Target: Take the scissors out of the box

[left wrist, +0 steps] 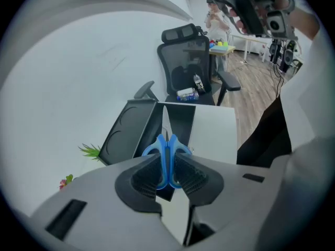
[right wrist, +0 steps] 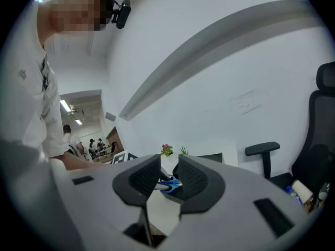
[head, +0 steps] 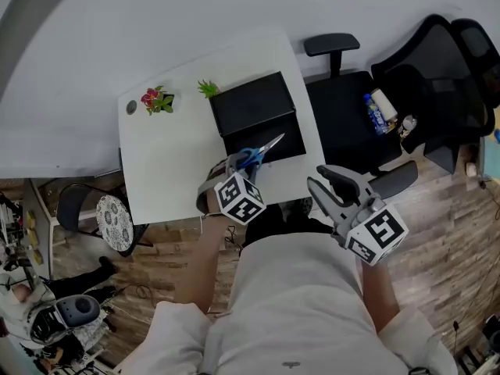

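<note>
The left tongs are clamped on the blue handles of the scissors. The blades point away from them, over the open black box just ahead. The right tongs are well to the right of the left pair, jaws apart with nothing between the pads, just off the corner of the white surface. A black office chair stands beyond them.

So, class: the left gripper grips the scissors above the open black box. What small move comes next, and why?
Probably carry the scissors sideways over the white table. The left gripper has its jaws clamped on the blue handles, and the blades hang over the box, so they look lifted but not clear of it.
</note>
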A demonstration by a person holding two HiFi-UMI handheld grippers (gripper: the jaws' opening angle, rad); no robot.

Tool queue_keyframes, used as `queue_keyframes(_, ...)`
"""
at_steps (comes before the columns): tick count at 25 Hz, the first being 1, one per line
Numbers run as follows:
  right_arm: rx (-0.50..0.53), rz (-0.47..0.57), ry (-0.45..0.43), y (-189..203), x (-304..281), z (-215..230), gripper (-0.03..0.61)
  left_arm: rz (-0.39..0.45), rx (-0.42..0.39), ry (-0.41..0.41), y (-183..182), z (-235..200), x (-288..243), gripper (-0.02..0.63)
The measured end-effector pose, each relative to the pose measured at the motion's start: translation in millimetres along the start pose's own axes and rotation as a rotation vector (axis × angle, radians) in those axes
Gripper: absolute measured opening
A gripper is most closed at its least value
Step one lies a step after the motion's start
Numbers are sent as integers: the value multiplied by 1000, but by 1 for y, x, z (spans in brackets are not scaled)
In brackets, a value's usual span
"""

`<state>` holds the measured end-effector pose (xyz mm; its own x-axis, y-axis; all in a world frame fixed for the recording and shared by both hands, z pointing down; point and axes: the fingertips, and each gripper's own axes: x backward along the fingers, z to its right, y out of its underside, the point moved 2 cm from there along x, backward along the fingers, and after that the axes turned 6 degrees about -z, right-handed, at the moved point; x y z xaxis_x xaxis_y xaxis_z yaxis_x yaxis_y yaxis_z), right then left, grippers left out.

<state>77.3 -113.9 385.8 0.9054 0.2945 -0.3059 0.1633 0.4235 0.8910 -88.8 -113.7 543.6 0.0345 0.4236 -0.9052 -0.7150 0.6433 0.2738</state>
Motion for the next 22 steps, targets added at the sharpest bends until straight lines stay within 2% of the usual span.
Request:
queue_keyframes(4, -2, -4, -62, 4, -9, -6, 110, 25, 66, -48, 4, 3, 25, 95)
queue_keyframes(10, 11, -29, -120, 5, -31, -20, 97, 56, 142, -69, 21, 6, 50, 95)
queue_keyframes(15, 9, -36, -121, 4, -52, -36, 80, 94, 229, -30, 47, 3, 57, 95)
queue_keyframes(22, -32, -9, -67, 9, -71, -72, 30, 240, 336, 66, 75, -6, 79, 95)
